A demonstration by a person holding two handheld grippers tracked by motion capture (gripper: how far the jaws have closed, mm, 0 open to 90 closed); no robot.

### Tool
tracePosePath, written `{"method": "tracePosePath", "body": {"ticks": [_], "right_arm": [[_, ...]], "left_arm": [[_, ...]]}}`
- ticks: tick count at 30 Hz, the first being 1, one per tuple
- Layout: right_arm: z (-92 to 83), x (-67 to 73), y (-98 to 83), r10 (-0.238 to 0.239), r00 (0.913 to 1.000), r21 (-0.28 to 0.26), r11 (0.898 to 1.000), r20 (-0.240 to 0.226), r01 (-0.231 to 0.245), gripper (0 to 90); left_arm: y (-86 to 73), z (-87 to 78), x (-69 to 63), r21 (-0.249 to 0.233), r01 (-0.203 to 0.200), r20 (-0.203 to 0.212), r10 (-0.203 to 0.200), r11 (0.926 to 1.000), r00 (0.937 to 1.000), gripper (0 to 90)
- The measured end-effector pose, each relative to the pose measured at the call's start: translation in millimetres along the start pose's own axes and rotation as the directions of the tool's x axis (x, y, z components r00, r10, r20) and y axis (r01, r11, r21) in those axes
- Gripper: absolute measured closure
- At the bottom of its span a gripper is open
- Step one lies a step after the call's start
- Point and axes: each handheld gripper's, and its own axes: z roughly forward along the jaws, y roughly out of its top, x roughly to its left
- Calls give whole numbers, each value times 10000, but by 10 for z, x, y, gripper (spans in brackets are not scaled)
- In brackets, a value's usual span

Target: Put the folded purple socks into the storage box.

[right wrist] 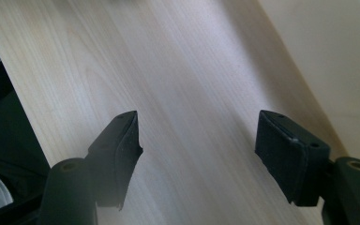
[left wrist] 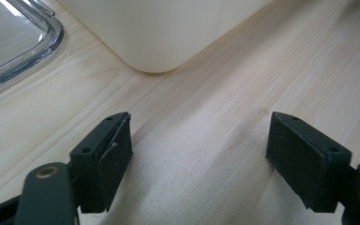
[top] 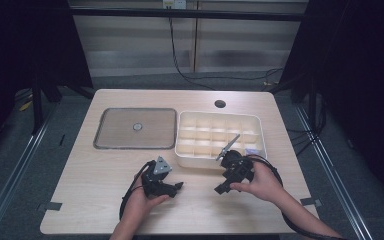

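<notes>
Cream plastic compartment box (top: 220, 137) sits at the wooden table's (top: 95, 190) right-centre, beside a clear flat lid (top: 135, 128). Both grippers hover just before it, the left gripper (left wrist: 199, 140) and right gripper (right wrist: 197, 140) with jaws spread wide and empty. The work seems at its approach stage; next, probably reaching toward box or lid. Compartment contents are too small to make out.

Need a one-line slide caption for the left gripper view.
Left gripper, jaws open and empty, over the wooden table, facing the white organizer box beside its clear lid.
</notes>
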Motion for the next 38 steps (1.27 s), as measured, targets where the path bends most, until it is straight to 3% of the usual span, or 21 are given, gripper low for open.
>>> {"method": "tracePosePath", "body": {"ticks": [4,12,14,19,24,28,32,38], "right_arm": [[93,-1,-31,-125,9999,113,9999,1,125,302],[230,-1,-91,95,9999,-234,9997,-101,-97,291],[253,4,-103,-46,10000,-251,9997,3,46,290],[324,19,-146,-215,9996,-544,9983,-179,205,277],[341,20,-233,-498,9987,-1280,9906,-89,483,253],[365,33,-381,-937,9956,-2219,9706,91,934,246],[399,13,-521,-1315,9907,-3231,9365,356,1359,244],[430,30,-610,-1675,9841,-3696,9121,584,1772,231]], "left_arm": [[0,0,0,-2,-2,4,2,10000,10000,222],[0,0,0,-1,3,4,-3,10000,10000,222],[0,0,0,2,4,0,-4,10000,10000,222],[0,0,-1,0,-3,1,3,10000,10000,222],[1,-2,-1,24,-7,-11,7,10000,10000,222],[1,-1,-1,15,-8,-10,8,10000,10000,222],[1,-1,-1,22,-10,-13,10,10000,10000,222],[1,-1,-2,20,-8,-13,8,10000,10000,222]]}}
